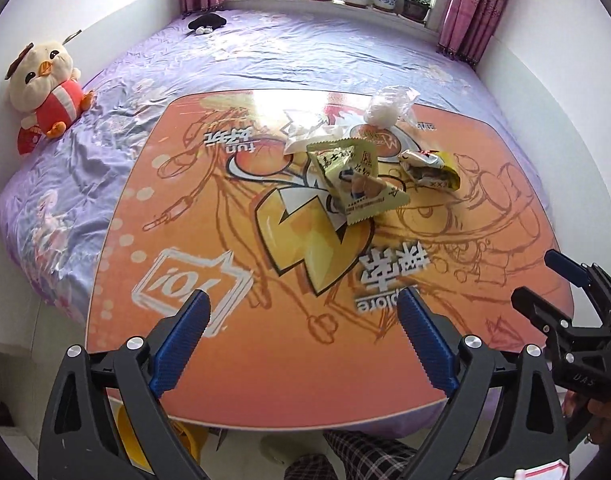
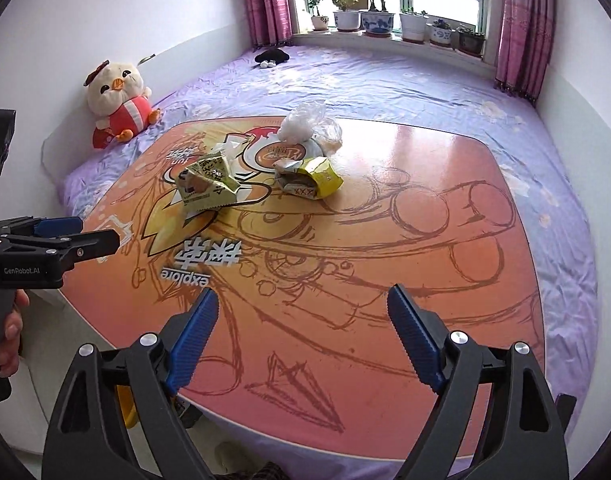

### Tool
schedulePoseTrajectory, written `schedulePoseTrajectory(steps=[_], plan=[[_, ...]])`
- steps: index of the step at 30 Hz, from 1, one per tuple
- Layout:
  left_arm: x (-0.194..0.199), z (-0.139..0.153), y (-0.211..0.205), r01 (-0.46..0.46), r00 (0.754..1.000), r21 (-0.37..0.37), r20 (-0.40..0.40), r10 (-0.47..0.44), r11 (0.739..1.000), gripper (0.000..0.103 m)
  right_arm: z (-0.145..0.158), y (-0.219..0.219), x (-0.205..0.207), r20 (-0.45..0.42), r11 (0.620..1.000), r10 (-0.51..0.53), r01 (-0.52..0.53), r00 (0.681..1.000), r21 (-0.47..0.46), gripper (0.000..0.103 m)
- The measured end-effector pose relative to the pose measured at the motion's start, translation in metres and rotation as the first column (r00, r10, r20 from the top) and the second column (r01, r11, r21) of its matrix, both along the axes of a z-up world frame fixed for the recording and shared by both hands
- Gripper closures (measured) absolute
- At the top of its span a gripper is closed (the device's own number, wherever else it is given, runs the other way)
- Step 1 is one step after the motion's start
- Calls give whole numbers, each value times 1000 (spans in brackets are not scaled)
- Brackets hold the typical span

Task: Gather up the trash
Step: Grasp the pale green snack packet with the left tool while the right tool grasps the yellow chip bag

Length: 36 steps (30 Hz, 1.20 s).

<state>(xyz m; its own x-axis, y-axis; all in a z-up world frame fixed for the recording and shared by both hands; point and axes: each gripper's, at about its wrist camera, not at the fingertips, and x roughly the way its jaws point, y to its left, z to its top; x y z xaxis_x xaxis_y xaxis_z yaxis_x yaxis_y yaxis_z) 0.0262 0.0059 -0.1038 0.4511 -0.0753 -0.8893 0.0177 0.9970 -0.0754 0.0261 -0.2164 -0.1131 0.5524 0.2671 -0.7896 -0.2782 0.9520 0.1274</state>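
Your left tool [image 1: 303, 312] and right tool [image 2: 303, 308] hover released above the orange surface [image 2: 425, 240], where a green wrapper [image 1: 355, 182], yellow wrapper [image 1: 429, 168] and clear plastic bag [image 1: 389, 106] lie clustered at its far side.

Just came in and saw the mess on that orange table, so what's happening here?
A person holds a tool in each hand over the table to collect trash. Both the left tool and right tool are open and empty. A green wrapper, a yellow wrapper and a clear plastic bag lie untouched at the far side.
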Motion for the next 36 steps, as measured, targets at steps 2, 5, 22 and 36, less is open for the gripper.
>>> schedulePoseTrajectory(steps=[2, 5, 22, 36], plan=[[18, -1, -7, -2, 1000, -3, -3, 2, 1000, 9, -4, -4, 13, -5, 1000, 2, -2, 1000, 0, 17], [43, -4, -15, -12, 1000, -11, -5, 12, 1000, 9, -8, -7, 33, 1, 1000, 16, -16, 1000, -9, 17], [106, -43, -23, -80, 994, 17, -79, 82, 997, 15, -28, 0, 101, -15, 996, 85, -85, 996, -40, 17], [106, -50, -8, -91, 994, 92, -59, 96, 992, 15, -42, 31, 140, -29, 985, 155, -157, 987, -69, 15]])
